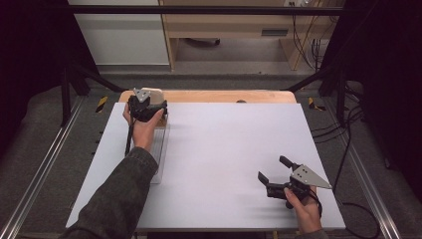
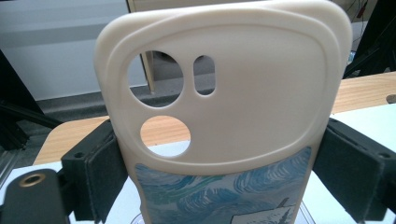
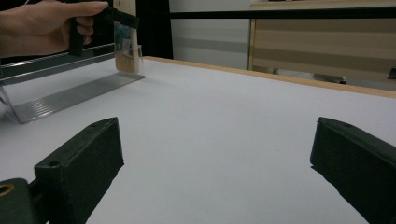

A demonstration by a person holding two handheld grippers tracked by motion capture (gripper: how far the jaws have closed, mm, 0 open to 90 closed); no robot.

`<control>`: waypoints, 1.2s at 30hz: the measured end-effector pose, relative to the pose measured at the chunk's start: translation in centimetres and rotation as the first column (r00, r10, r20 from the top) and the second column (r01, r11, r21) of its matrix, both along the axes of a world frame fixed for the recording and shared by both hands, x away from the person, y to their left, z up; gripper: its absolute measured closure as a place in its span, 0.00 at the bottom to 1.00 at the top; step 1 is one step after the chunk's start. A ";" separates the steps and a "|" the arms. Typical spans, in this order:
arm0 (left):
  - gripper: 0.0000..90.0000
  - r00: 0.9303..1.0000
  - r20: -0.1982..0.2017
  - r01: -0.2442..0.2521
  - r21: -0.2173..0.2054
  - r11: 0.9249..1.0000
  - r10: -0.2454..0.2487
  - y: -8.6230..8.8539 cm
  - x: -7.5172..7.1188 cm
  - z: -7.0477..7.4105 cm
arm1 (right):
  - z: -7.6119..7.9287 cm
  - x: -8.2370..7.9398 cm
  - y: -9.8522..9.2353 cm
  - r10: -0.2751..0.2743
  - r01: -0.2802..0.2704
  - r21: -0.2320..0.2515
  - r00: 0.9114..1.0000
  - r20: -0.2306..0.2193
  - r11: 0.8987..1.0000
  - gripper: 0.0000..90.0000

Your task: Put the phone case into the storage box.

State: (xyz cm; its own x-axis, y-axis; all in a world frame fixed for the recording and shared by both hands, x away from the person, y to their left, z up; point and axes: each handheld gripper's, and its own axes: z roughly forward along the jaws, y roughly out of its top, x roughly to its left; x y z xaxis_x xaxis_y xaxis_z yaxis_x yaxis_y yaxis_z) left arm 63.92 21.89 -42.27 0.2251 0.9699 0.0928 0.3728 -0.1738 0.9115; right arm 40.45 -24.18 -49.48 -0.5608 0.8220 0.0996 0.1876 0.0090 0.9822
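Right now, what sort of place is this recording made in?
Probably a lab recording rig, not a home: a white table inside a black metal frame, loose cables on the grey floor, and wooden cabinets behind. The left gripper holds a phone case.

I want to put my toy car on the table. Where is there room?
Lots of room: the whole white table is bare between the clear rack on the left and the right gripper near the front right corner. It is crowded only at the back left, where the left gripper holds the phone case.
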 end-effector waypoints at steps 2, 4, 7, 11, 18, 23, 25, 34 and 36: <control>0.11 1.000 -0.006 -0.002 -0.001 1.000 0.002 0.0 0.0 0.0 | 0.0 0.0 0.0 -0.001 0.001 0.002 1.000 -0.002 1.000 0.03; 0.11 1.000 -0.008 -0.003 -0.001 1.000 0.003 0.0 0.1 -0.1 | 0.0 0.0 0.0 0.000 0.000 0.002 1.000 -0.003 1.000 0.03; 0.11 1.000 -0.012 -0.002 0.002 1.000 0.002 0.1 0.1 -0.1 | 0.0 0.0 0.0 0.000 0.000 0.002 1.000 -0.003 1.000 0.03; 0.11 1.000 -0.017 -0.001 0.004 1.000 0.001 0.0 0.1 -0.2 | -0.1 0.0 0.0 0.000 0.000 0.002 1.000 -0.004 1.000 0.03; 0.11 1.000 -0.020 0.000 0.006 1.000 0.000 -0.1 0.1 -0.3 | -0.1 0.1 0.0 -0.002 0.002 0.005 1.000 -0.008 1.000 0.03; 0.11 1.000 -0.020 -0.001 0.005 1.000 0.001 0.0 0.1 -0.3 | -0.1 0.1 0.1 -0.001 0.001 0.003 1.000 -0.009 1.000 0.03; 0.11 1.000 -0.020 -0.001 0.006 1.000 0.001 -0.1 0.1 -0.3 | -0.2 0.1 0.1 -0.001 0.001 0.003 1.000 -0.009 1.000 0.03; 0.10 1.000 -0.021 -0.001 -0.004 1.000 0.001 0.0 0.2 -0.3 | -0.1 0.0 0.1 -0.002 0.002 0.004 1.000 -0.012 1.000 0.03; 0.10 1.000 -0.020 -0.001 -0.003 1.000 0.001 0.0 0.2 -0.3 | -0.1 0.0 0.1 -0.002 0.002 0.005 1.000 -0.012 1.000 0.03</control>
State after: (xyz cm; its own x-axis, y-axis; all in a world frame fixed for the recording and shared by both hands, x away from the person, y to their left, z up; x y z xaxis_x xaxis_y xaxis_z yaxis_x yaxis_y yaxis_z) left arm 64.10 21.91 -42.61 0.2259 0.9704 0.0854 0.3914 -0.1706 0.9043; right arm 40.49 -24.10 -49.61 -0.5577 0.8227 0.1105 0.1995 0.0036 0.9799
